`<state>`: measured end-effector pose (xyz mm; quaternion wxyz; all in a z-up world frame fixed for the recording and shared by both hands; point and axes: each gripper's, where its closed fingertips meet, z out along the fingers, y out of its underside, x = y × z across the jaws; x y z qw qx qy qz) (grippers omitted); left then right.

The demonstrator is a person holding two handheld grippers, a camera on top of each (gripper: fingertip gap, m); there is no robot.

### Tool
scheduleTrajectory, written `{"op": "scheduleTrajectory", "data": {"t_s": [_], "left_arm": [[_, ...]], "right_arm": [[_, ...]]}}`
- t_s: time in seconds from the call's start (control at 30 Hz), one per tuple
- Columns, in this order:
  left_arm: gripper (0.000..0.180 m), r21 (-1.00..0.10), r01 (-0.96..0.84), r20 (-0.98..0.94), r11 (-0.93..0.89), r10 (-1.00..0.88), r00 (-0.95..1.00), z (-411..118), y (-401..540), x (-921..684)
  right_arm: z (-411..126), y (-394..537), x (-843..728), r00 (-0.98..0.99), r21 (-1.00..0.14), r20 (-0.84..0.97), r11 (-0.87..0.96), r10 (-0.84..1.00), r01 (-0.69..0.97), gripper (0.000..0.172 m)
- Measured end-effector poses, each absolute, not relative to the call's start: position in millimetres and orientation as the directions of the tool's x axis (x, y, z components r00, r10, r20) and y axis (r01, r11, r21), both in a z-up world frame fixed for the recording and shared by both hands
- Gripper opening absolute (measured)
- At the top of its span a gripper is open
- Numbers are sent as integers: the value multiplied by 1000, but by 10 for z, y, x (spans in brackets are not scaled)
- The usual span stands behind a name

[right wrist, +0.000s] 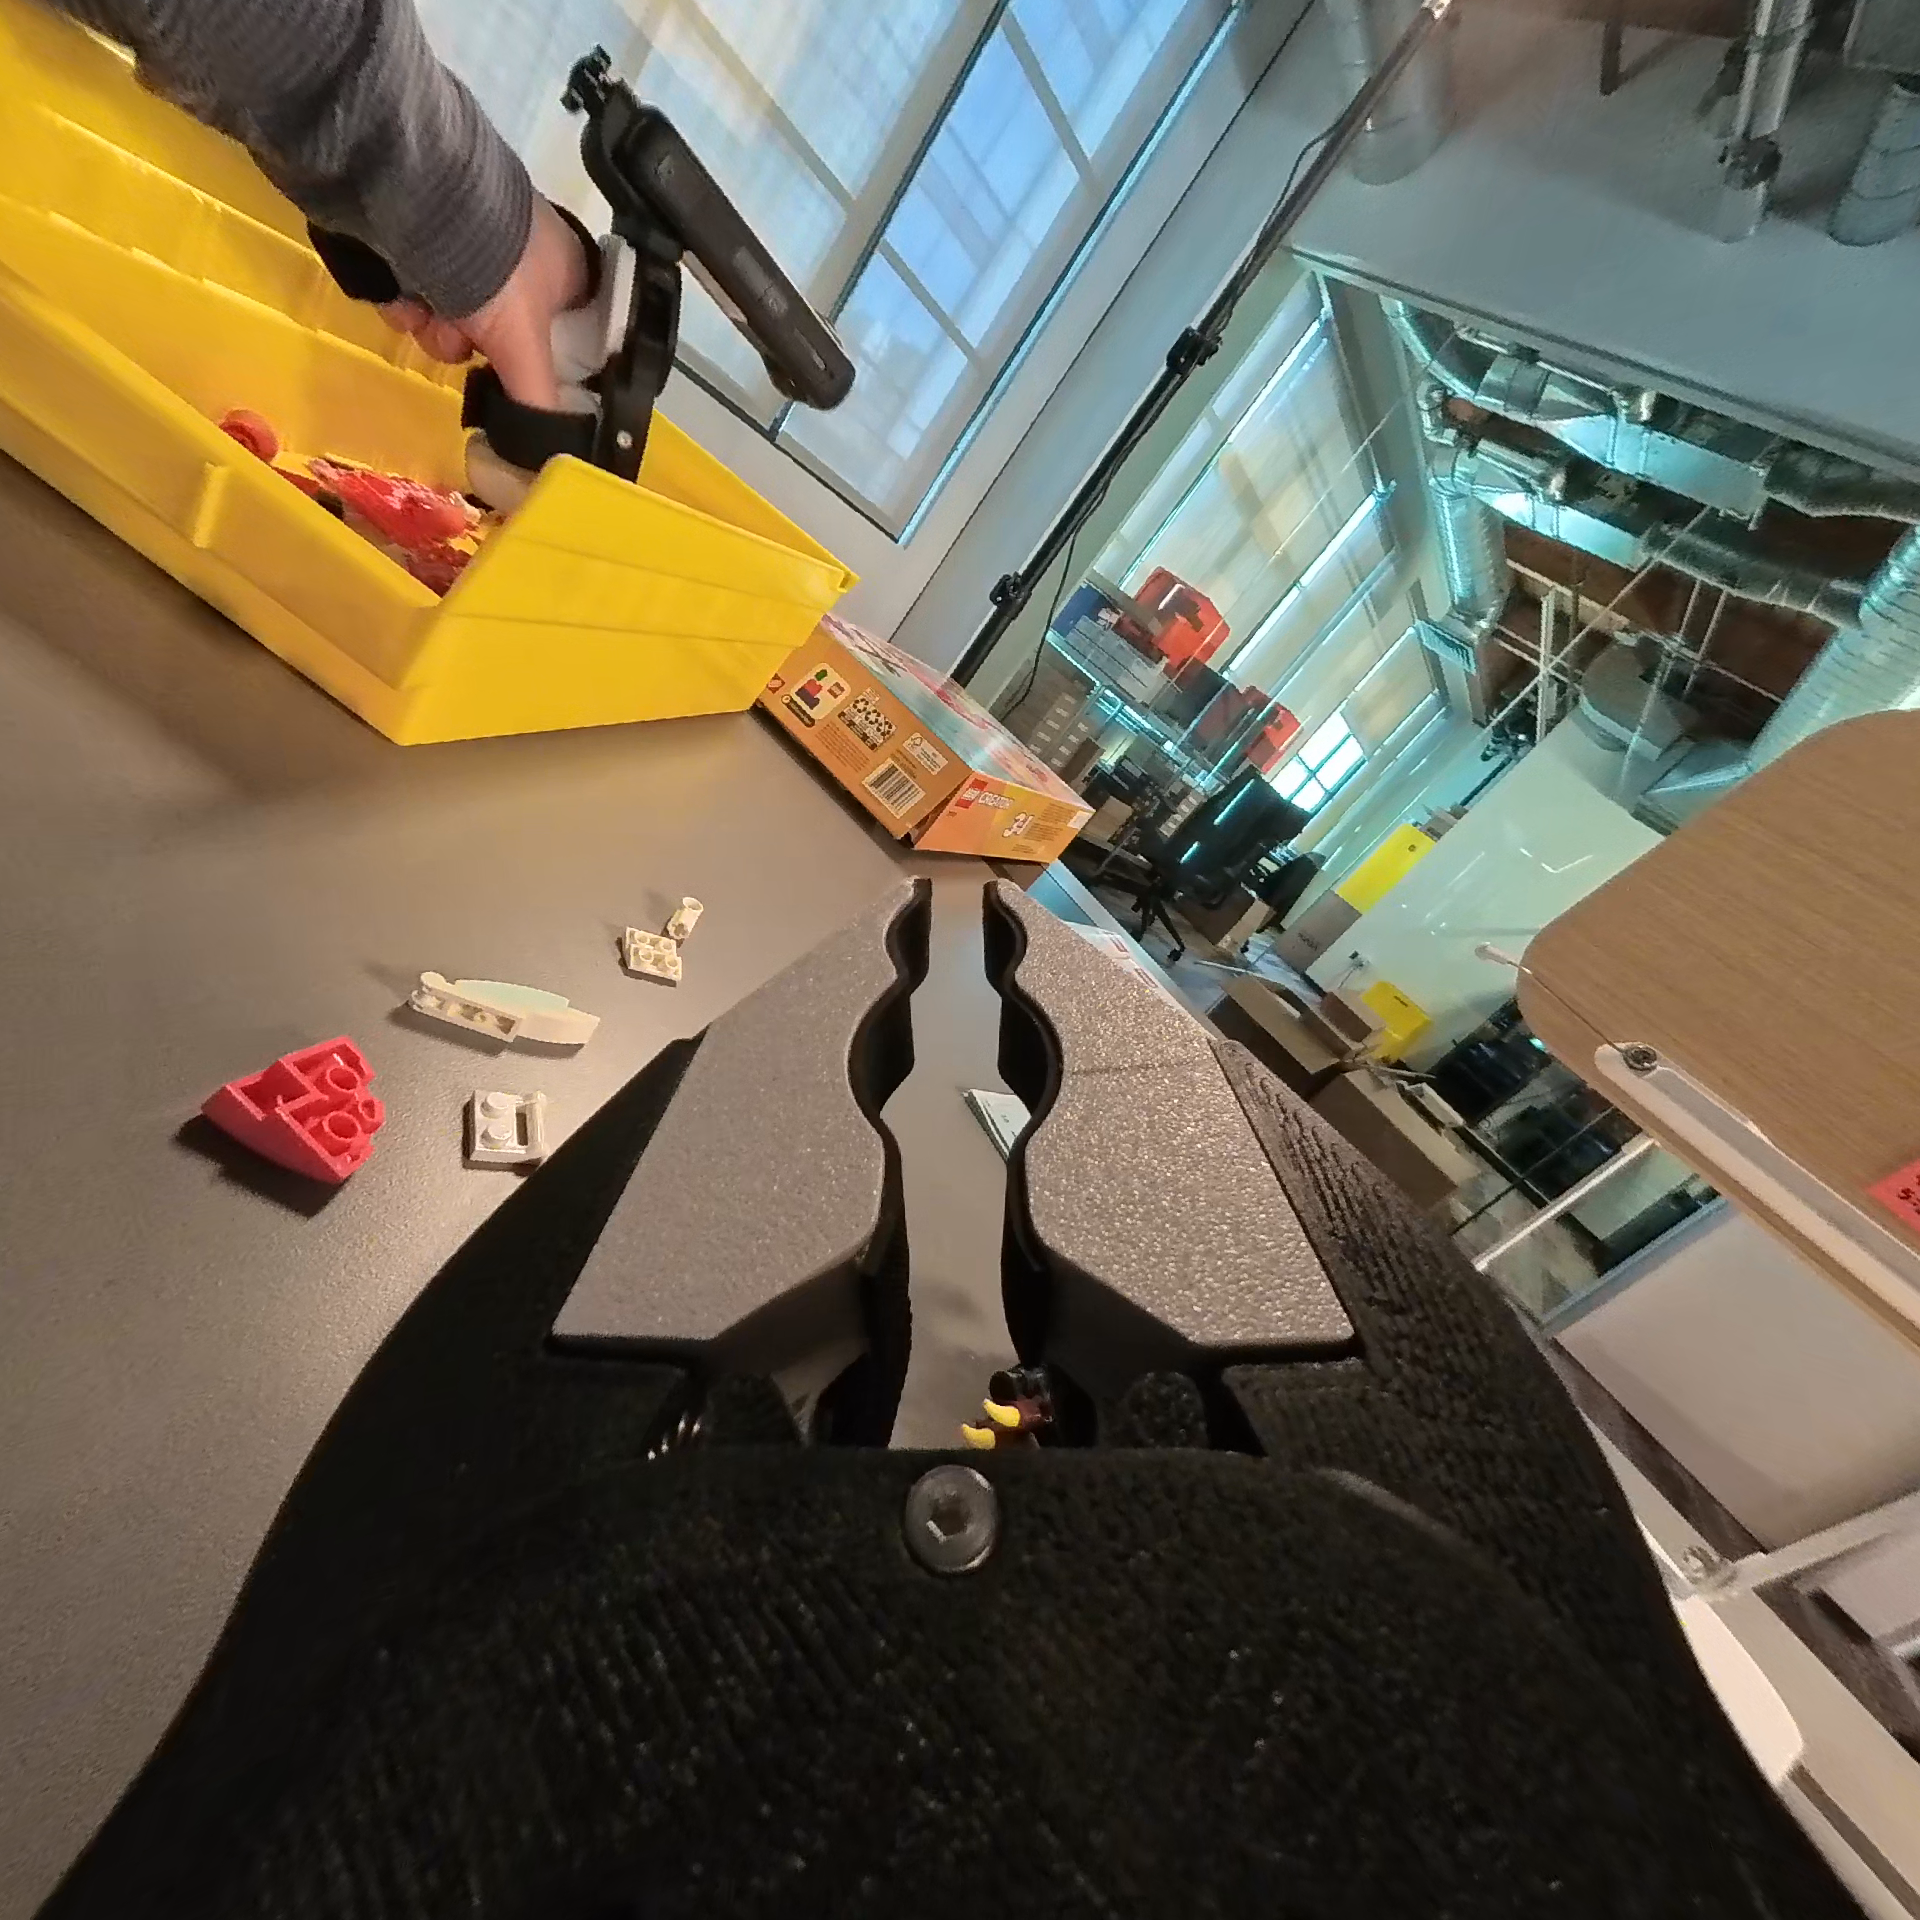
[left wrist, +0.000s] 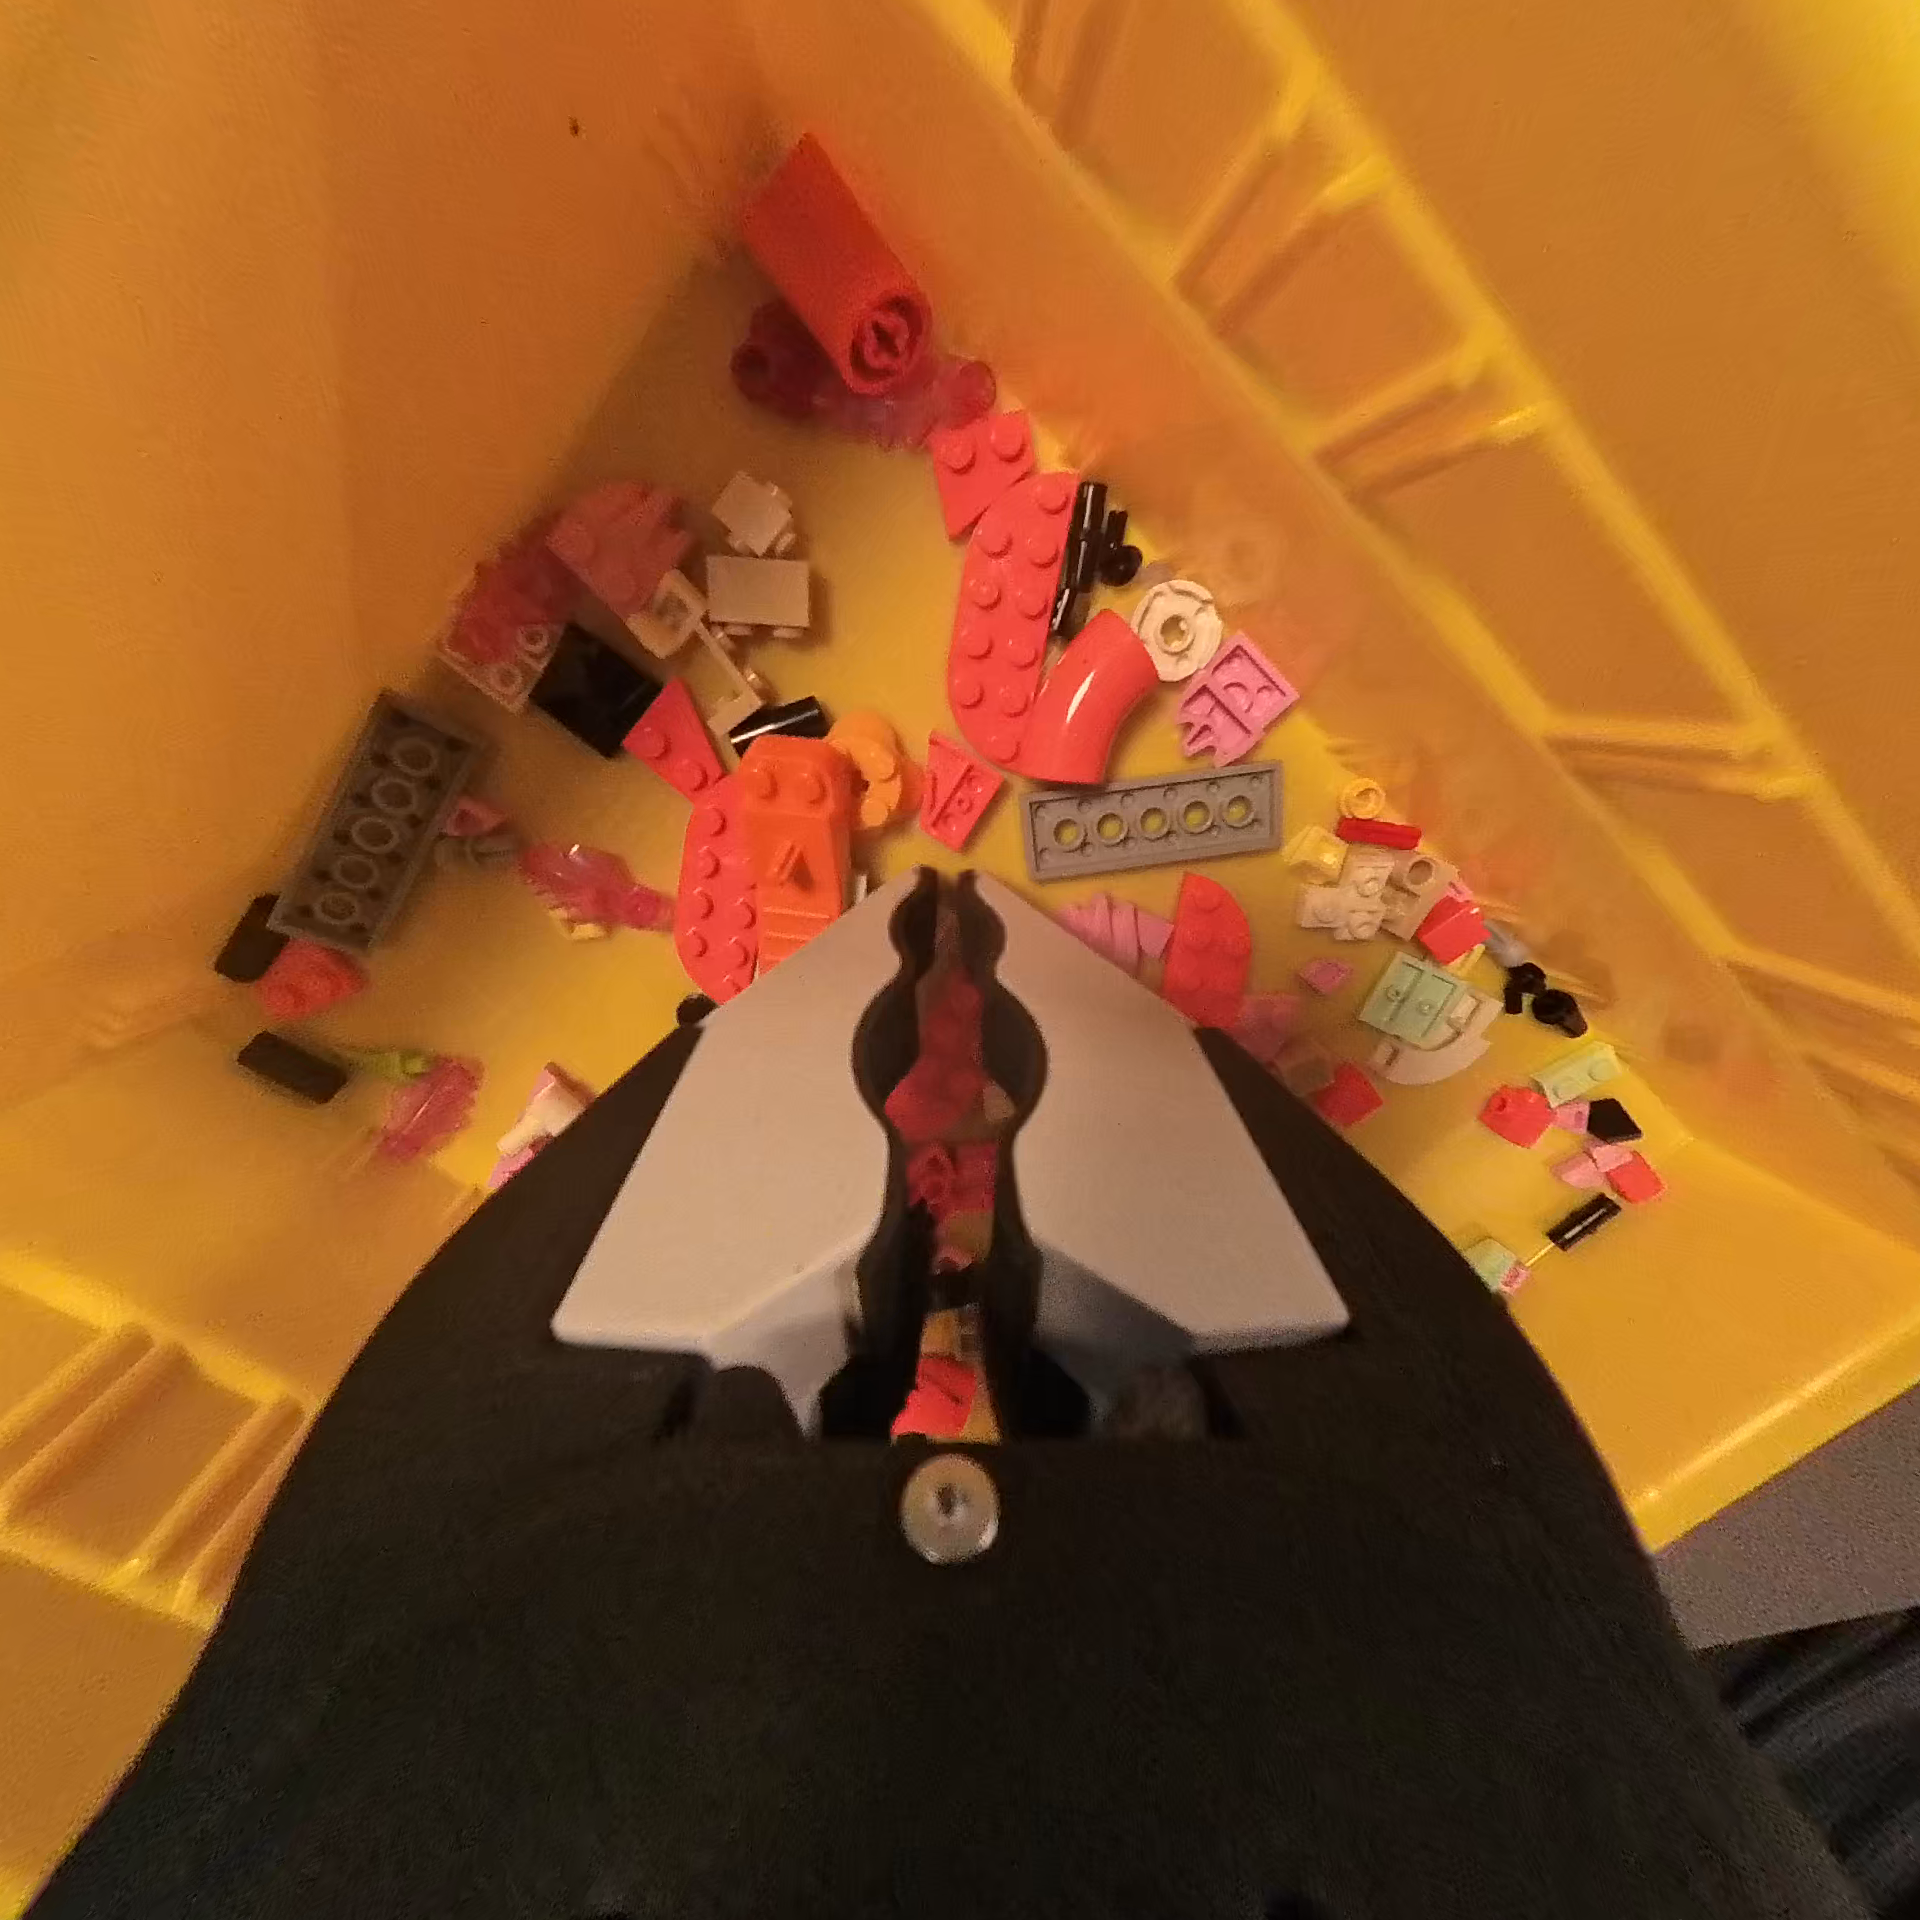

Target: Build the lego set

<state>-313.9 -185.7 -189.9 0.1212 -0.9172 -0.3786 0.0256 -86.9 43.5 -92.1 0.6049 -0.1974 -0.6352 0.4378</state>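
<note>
— While the left gripper (left wrist: 943,883) hangs low inside the yellow plastic bin (left wrist: 312,312), what are its fingers doing?

— They are clenched, the tips almost meeting, with a dark red studded piece (left wrist: 948,1081) showing in the slot behind them; it may be pinched there or only lying on the bin floor below, the blur leaves that unsettled.

— And what lies nearest?

— Just to the left of the tips, an orange sloped brick (left wrist: 795,842) resting on a coral rounded plate (left wrist: 715,894). To the right, a flat grey plate with a row of holes (left wrist: 1153,821) and a red half-round plate (left wrist: 1210,951). Farther off sit a coral curved arch piece (left wrist: 1091,707) and a red ribbed cylinder (left wrist: 842,270) in the corner.

— The right gripper (right wrist: 956,899)?

— Its dark fingers (right wrist: 831,1039) stand slightly apart with nothing between the tips, hovering above the grey surface (right wrist: 312,831). To its left, on that surface, lie a red wedge brick (right wrist: 296,1107), a small grey hinge plate (right wrist: 506,1127), a pale long curved piece (right wrist: 504,1010) and a small white brick (right wrist: 652,951).

— Beyond that?

— An orange cardboard box (right wrist: 925,758) near the far edge, beside the bin, where a hand (right wrist: 520,301) in a grey sleeve holds the left gripper.
</note>
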Motion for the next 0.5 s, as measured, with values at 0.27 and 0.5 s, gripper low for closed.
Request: {"op": "scheduleTrajectory", "data": {"t_s": [0.27, 0.5], "left_arm": [[12, -229, 663, 66, -713, 668, 741, -1868, -1913, -3110], [8, -232, 685, 110, -691, 681, 724, -1878, -1924, -3078]], "right_arm": [[-929, 429, -872, -193, -794, 598, 542, 778, -276, 8], [-934, 426, -874, -194, -793, 599, 543, 777, -275, 8]]}}
